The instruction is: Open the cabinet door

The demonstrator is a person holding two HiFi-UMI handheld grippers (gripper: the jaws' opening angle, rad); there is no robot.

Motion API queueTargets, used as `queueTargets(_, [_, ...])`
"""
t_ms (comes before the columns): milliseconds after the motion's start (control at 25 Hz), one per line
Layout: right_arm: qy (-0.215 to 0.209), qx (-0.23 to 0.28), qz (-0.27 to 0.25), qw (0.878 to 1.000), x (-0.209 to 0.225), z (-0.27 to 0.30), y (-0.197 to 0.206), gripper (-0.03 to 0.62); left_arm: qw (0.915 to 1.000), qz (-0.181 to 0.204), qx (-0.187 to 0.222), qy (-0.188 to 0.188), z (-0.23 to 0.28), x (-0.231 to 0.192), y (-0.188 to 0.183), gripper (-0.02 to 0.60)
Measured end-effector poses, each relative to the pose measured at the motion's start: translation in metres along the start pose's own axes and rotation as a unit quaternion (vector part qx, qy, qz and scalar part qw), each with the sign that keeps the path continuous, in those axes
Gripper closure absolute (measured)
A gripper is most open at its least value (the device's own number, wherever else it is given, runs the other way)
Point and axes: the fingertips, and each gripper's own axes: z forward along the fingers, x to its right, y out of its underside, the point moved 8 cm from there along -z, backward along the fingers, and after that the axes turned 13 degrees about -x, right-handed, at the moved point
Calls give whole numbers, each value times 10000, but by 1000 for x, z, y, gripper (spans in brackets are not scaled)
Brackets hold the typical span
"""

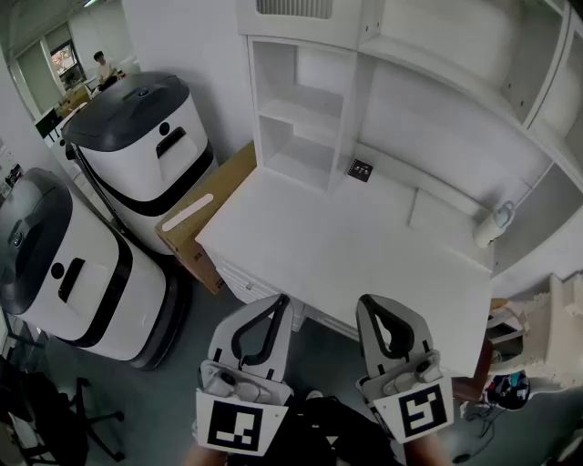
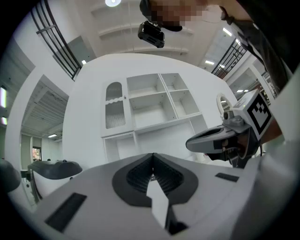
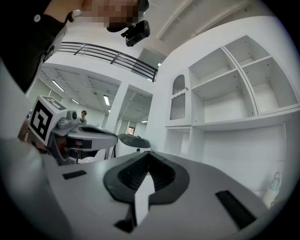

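Observation:
The white cabinet door [image 2: 115, 111] has an arched slatted panel and sits closed at the upper left of the shelf unit above the desk; it also shows in the right gripper view [image 3: 178, 102], and its slats show at the top of the head view [image 1: 293, 7]. My left gripper [image 1: 278, 305] and right gripper [image 1: 369, 305] are held side by side, level, at the desk's near edge, well short of the door. Both have their jaws shut with nothing between them. The left gripper [image 2: 152, 157] sees the right gripper [image 2: 220, 138] beside it; the right gripper [image 3: 149, 157] sees the left gripper [image 3: 89, 136].
White desk [image 1: 346, 246] with open shelves [image 1: 296, 118] behind. A small black object [image 1: 360, 170] and a white bottle-like thing [image 1: 496, 221] rest on it. Two white-and-black machines [image 1: 146, 136] [image 1: 55, 264] and a cardboard box [image 1: 214, 205] stand left. Clutter [image 1: 519, 364] lies right.

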Motion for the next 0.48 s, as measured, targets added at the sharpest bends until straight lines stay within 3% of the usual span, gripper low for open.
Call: queueTargets(480, [52,-22,30,10000,-9,-1,-3,592,9999,-13,86,104,-4,-3,0,584])
